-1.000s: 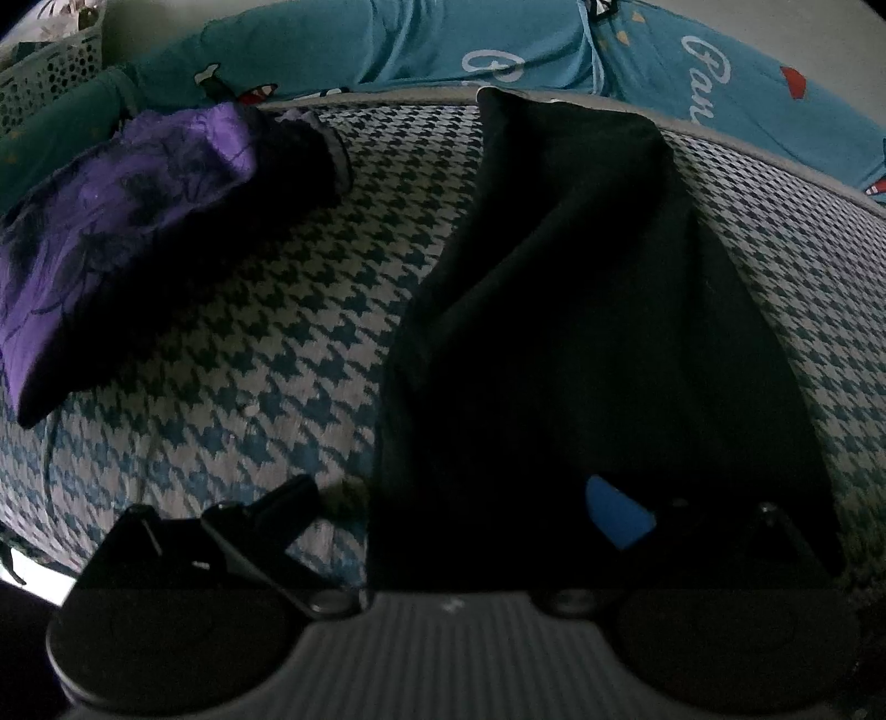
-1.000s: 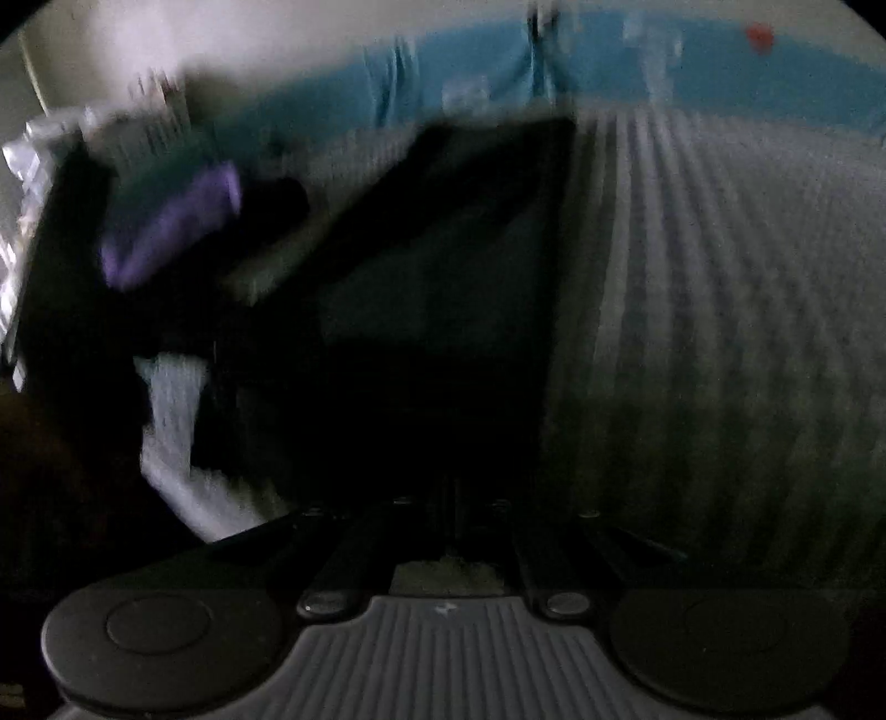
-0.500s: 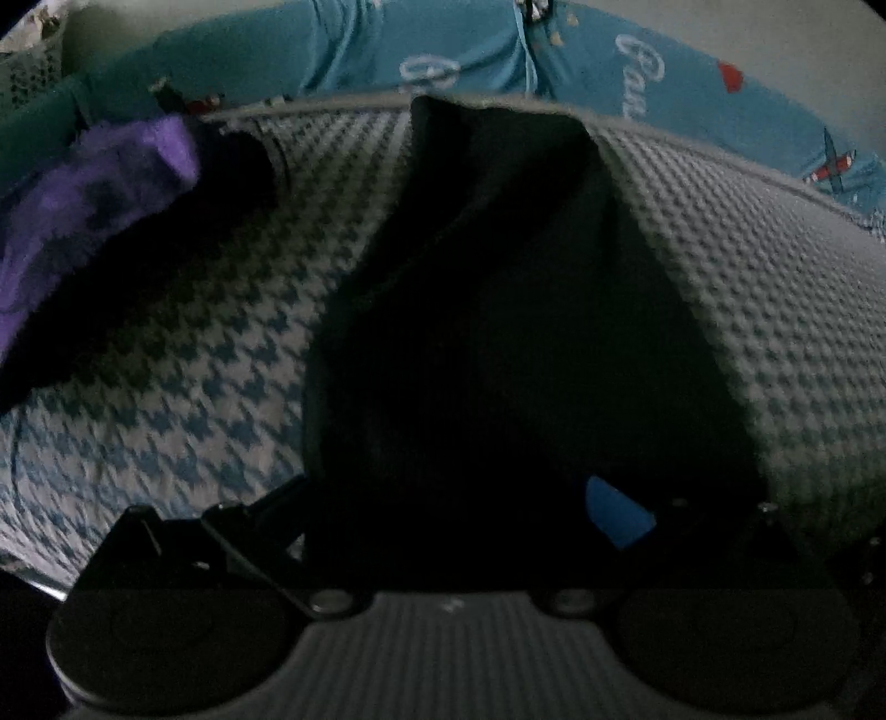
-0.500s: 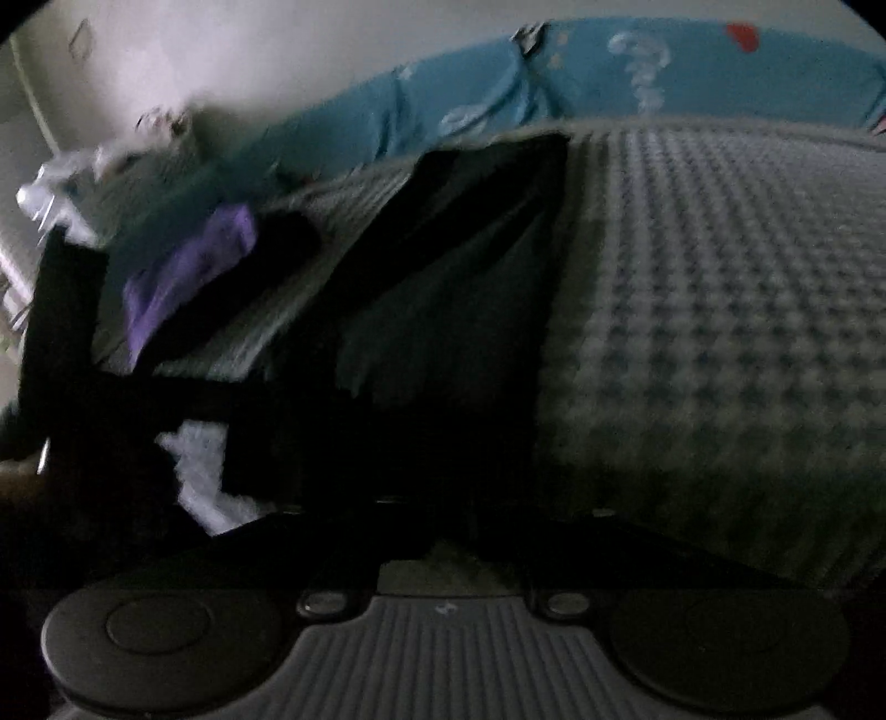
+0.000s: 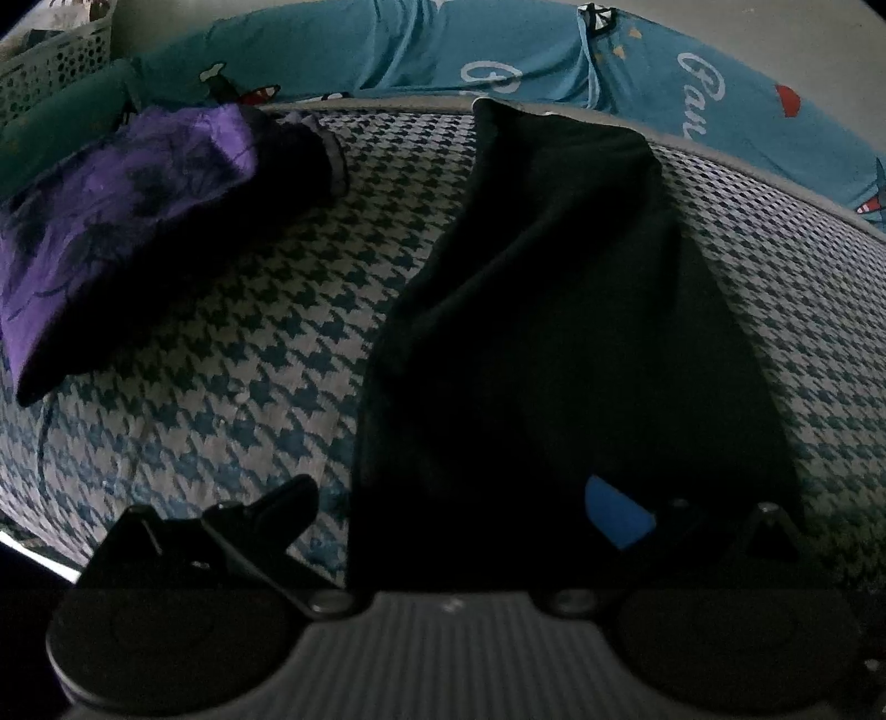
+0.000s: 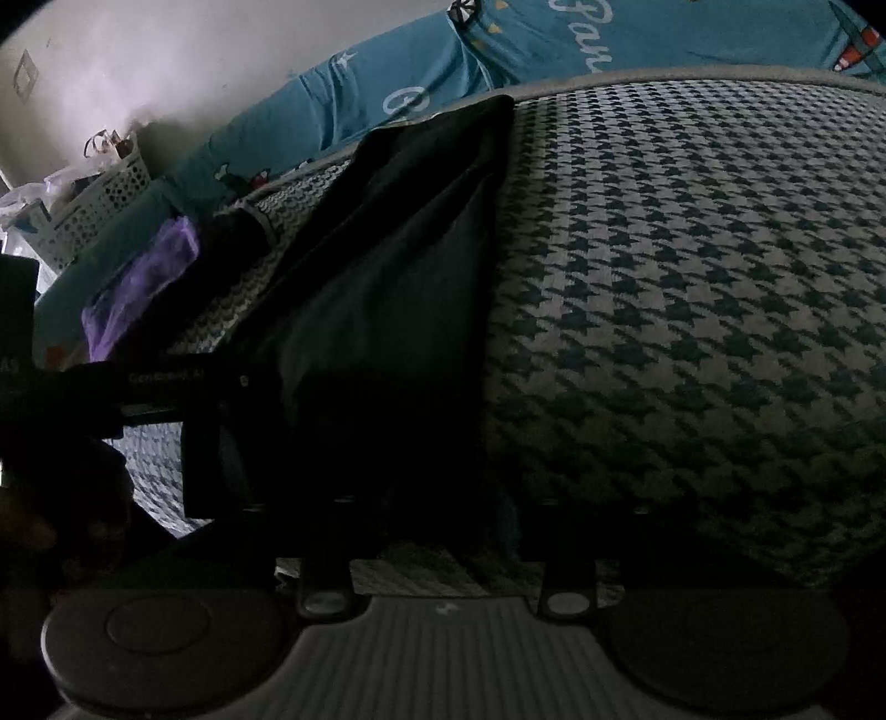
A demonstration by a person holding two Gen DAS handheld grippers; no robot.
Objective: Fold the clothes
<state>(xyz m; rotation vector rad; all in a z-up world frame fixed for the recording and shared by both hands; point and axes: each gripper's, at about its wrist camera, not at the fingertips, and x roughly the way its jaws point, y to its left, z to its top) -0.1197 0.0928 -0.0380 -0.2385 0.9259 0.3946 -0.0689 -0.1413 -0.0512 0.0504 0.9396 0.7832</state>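
One black garment (image 5: 554, 310) lies lengthwise on the houndstooth bed cover (image 5: 266, 354), running from the near edge to the far edge, where it meets the teal sheet (image 5: 387, 50). One purple garment (image 5: 111, 221) sits folded at far left, well apart from the black one. One white perforated basket (image 5: 50, 66) is in the far left corner. Left tool (image 5: 470, 526): fingers spread wide, near end of the black garment draped between them, one blue pad (image 5: 614, 515) showing through on the right; no pinch visible. Right tool (image 6: 443, 531): fingertips lost in dark fabric and shadow, can't tell whether it's clamped or loose. Only the right view shows the white wall (image 6: 166, 66), the left tool's body from the side and the bare cover to the right of the black garment. Only the left view shows the purple garment's print.
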